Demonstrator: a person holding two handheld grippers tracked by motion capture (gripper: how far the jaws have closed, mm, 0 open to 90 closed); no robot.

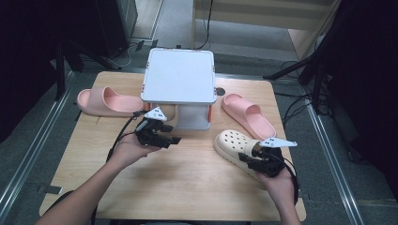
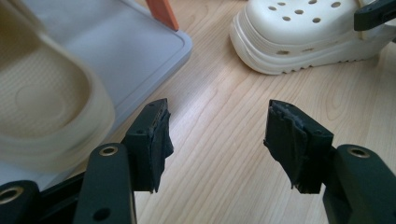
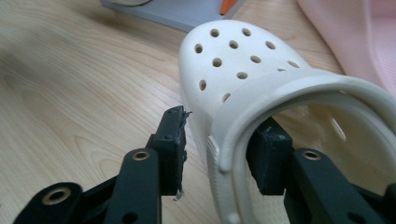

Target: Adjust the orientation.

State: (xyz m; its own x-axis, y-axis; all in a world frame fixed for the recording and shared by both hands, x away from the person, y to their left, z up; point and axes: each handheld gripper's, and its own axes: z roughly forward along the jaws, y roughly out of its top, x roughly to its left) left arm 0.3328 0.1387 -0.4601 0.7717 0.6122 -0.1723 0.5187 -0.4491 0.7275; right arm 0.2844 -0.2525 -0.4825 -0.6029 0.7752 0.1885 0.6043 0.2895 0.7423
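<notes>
**Clog wall straddled, grip not yet firm**

Your right gripper [image 1: 251, 158] sat at the heel end of the cream perforated foam clog [image 1: 234, 143], which lay on the light wooden table [image 1: 187, 183] at your right, just beside the pink foam slide sandal [image 1: 248, 115]. In the right gripper view, its fingers [image 3: 170, 144] straddled the clog's side wall, one outside and one inside the opening. A gap showed at the outer finger, so you were not yet pinching the wall; they looked spread around it rather than clamped.

Your left gripper [image 1: 162, 136] hovered over bare table near the grey two-tier plastic shoe rack [image 1: 178, 77], fingers [image 2: 152, 140] spread wide and holding nothing. A second cream shoe [image 2: 46, 102] rested on the rack's lower shelf, and another pink slide [image 1: 108, 101] lay at the far left.

The risks from here, as I judge them:
- The foam wall is soft and rounded; a shallow bite near the rim could let the clog peel out as you lifted.
- Held by one side, the clog would likely swing toe-down and could clip the pink sandal beside it.
- The rack's lower opening looked low; a tilted clog might catch the top tier.
</notes>
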